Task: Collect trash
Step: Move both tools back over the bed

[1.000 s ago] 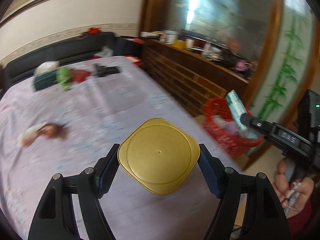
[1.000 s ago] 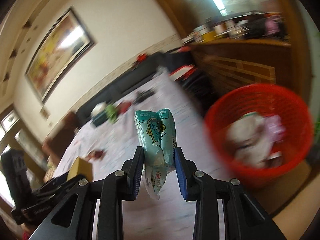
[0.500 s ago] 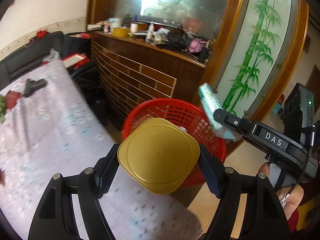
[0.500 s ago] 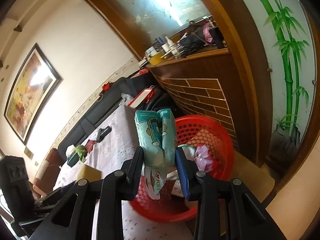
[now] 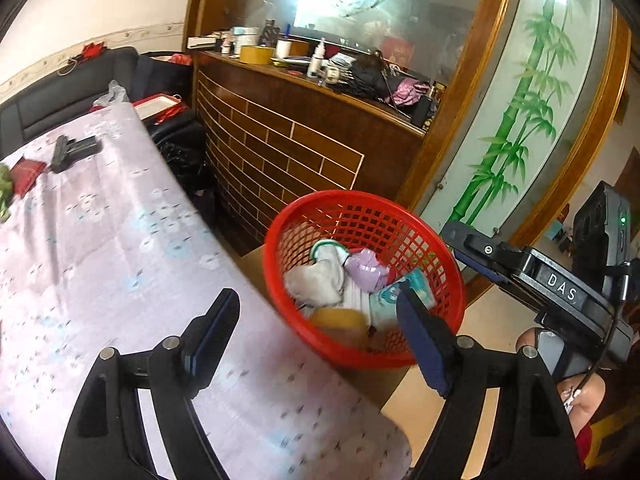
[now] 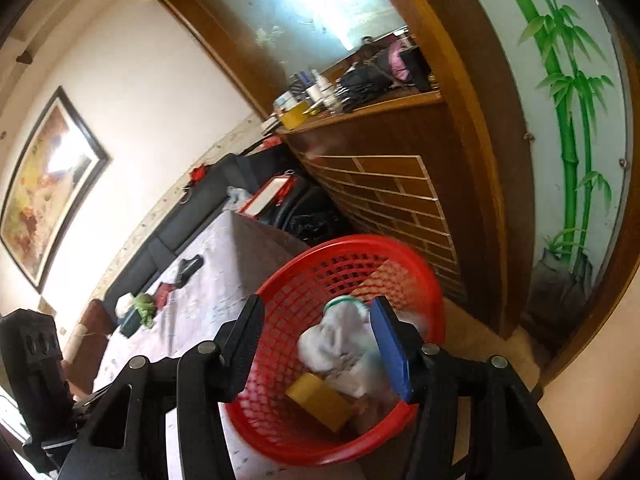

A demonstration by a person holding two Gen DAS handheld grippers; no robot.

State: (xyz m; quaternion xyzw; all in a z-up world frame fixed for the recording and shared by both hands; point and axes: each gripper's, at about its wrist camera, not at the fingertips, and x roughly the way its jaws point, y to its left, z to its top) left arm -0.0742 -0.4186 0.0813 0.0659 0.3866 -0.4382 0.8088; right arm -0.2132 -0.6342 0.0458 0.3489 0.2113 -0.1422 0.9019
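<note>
A red mesh basket [image 5: 320, 216] [image 6: 400, 252] stands just off the table's end. In it lie a gold box [image 5: 340, 320] [image 6: 320, 400], a teal packet [image 5: 404, 288], white crumpled trash [image 5: 316, 280] [image 6: 332, 340] and a purple wrapper [image 5: 368, 268]. My left gripper [image 5: 316, 332] is open and empty over the table edge beside the basket. My right gripper [image 6: 320, 340] is open and empty above the basket; its body also shows in the left wrist view [image 5: 540, 280].
The table [image 5: 100, 240] has a lilac floral cloth. At its far end lie a black object [image 5: 74, 150] [image 6: 190, 266], a red item [image 5: 26, 172] and green stuff [image 6: 144, 306]. A wooden counter [image 5: 312, 140] with clutter stands behind the basket, beside a bamboo-painted panel [image 5: 520, 120].
Both grippers opened. The gold box left the left gripper and the teal packet left the right gripper; both now lie in the red basket.
</note>
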